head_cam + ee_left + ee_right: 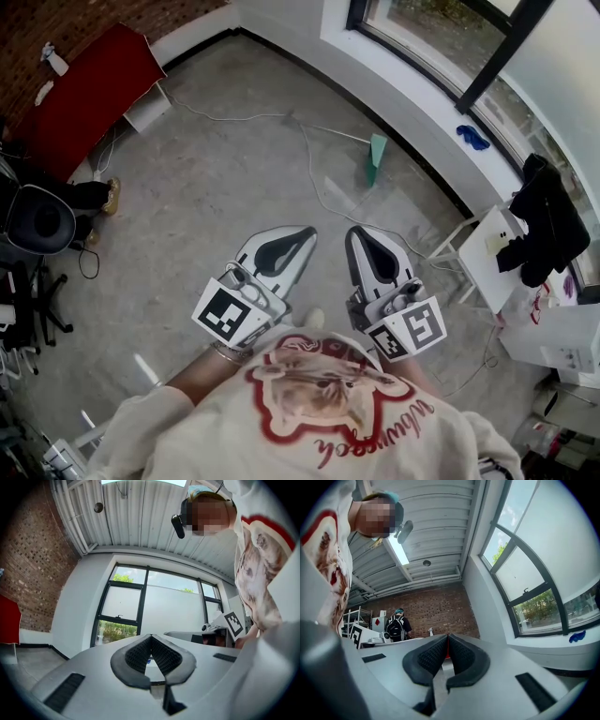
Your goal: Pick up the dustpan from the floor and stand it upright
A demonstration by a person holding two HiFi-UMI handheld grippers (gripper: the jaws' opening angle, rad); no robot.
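- Holding both tools close in front of the chest, the person [328, 412] in a cream top with a red print stands on a concrete floor [206, 197].
- Left forearm [202, 367] is bare with a bracelet at the wrist and reaches forward. The left gripper [306, 234] points away from the body, about level, angled a little right. Its marker cube [228, 315] is at the near end.
- Left gripper view: the black pads are pressed together at the tips, with nothing between them.
- The right gripper [358, 236] has the same pose, pointing away and about level, angled a little left. Its marker cube [418, 328] is just above the chest.
- Right gripper view: jaws closed tip to tip and empty.
- The two gripper tips converge, near each other but apart.
- The teal dustpan [376, 157] is on the floor well beyond the tips, far and slightly right, near the base of the window wall. Its white handle [337, 134] runs out to the left. Neither gripper touches it.
- A white cable [234, 117] trails over the floor past the handle.
- On the right is a white table [492, 267] with a black garment [548, 225] on it.
- At the left edge is a black chair [37, 220], and at far left a red table [94, 84] by the brick wall.
- A blue item [473, 138] lies on the window sill, far right.
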